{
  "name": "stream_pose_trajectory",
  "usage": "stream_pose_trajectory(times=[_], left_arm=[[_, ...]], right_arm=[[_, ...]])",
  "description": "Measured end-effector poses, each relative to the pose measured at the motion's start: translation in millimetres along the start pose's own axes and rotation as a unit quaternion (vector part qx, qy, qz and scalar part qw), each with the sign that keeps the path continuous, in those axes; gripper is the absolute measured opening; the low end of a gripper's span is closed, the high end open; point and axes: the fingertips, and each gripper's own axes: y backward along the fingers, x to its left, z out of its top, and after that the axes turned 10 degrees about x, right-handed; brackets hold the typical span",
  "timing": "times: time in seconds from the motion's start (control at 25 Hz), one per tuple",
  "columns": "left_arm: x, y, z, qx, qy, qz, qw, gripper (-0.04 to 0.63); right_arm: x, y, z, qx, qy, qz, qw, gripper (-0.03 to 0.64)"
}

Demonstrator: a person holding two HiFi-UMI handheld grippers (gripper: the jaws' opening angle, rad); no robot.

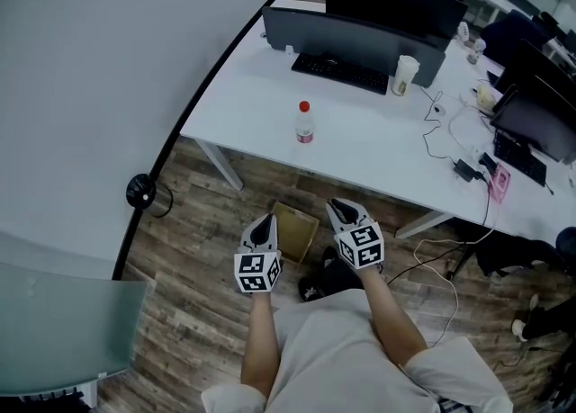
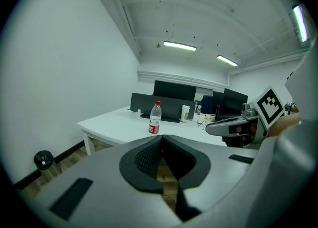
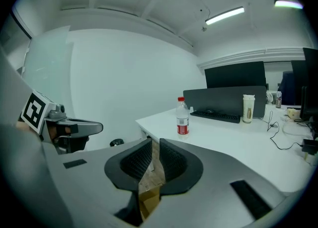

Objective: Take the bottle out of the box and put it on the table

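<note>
A black keyboard [image 1: 339,72] is laid before a far dark screen [image 1: 387,2], with a pale cup [image 1: 405,76] just right of it. A round black object [image 1: 140,192] is seen on the wooden floor [image 1: 198,258] at left.

Pale short-sleeved shirt [image 1: 360,348]; grey left hand-held gripper [image 1: 266,220] and right hand-held gripper [image 1: 338,208] bear black-and-white marker cubes [image 1: 257,272].

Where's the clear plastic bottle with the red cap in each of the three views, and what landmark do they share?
Head view: the clear plastic bottle with the red cap stands upper centre, on the white table.
Left gripper view: the bottle is just left of centre, on the table's near part.
Right gripper view: the bottle is slightly right of centre.
Shared landmark: the pale lidded cup, right of the bottle in every view.
</note>
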Motion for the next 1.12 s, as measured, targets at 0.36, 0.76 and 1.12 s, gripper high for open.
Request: stream_pose_trajectory(times=[0.36,0.76,1.12], left_arm=[[4.8,-6.5,-3.8,0.001,0.004,-0.010,0.9999,0.015],[0.2,-16.0,-4.8,0.003,0.007,-0.029,0.9995,0.015],[-5.1,-17.4,-0.6,-0.002,0.004,-0.035,0.9994,0.015]], right_arm=[[5.4,-9.4,-2.1,-0.001,-0.006,0.005,1.000,0.041],[3.4,-13.1,-1.6,0.008,-0.002,-0.007,1.000,0.040],[-6.4,-8.0,-7.4,0.007,-0.016,-0.017,1.000,0.040]])
